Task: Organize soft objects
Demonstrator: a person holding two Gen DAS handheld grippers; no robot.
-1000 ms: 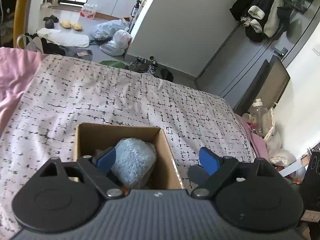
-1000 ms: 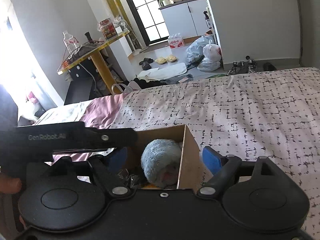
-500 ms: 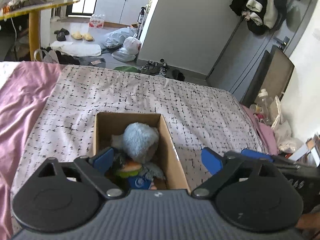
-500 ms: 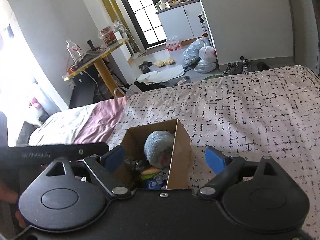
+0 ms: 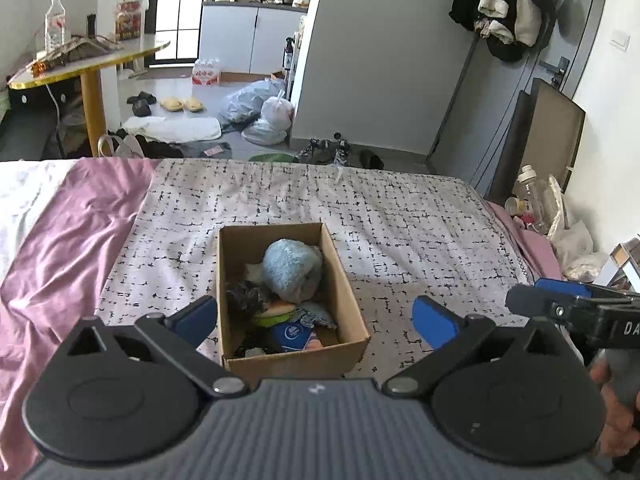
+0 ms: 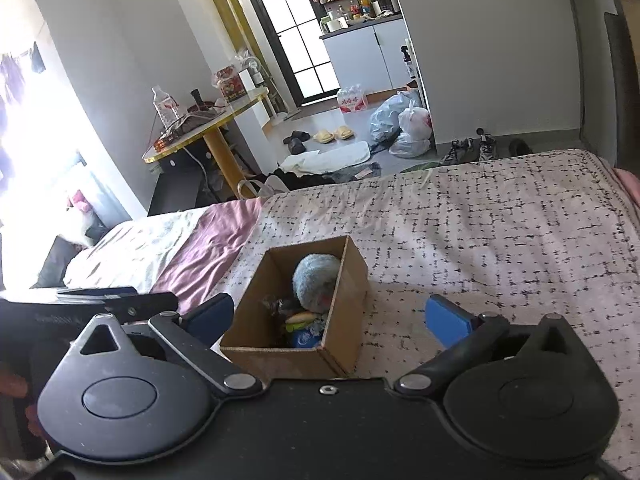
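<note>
A cardboard box (image 5: 352,308) stands on the patterned bedspread (image 5: 400,220). It holds a fluffy light-blue plush (image 5: 292,270) and several smaller soft items (image 5: 276,314) beneath it. My left gripper (image 5: 316,318) is open and empty, held back from and above the box. My right gripper (image 6: 328,318) is also open and empty, with the box (image 6: 348,280) and the plush (image 6: 314,282) ahead between its fingers. The right gripper's finger shows at the right edge of the left wrist view (image 5: 560,292).
A pink sheet (image 5: 60,240) covers the bed's left side. Beyond the bed's far edge are a round yellow-legged table (image 5: 88,64), bags (image 5: 260,112), shoes and clothes on the floor. A door with hung coats (image 5: 504,12) is at the right.
Both grippers have pulled back and up from the box, which now looks smaller and farther away. Both stay open and empty.
</note>
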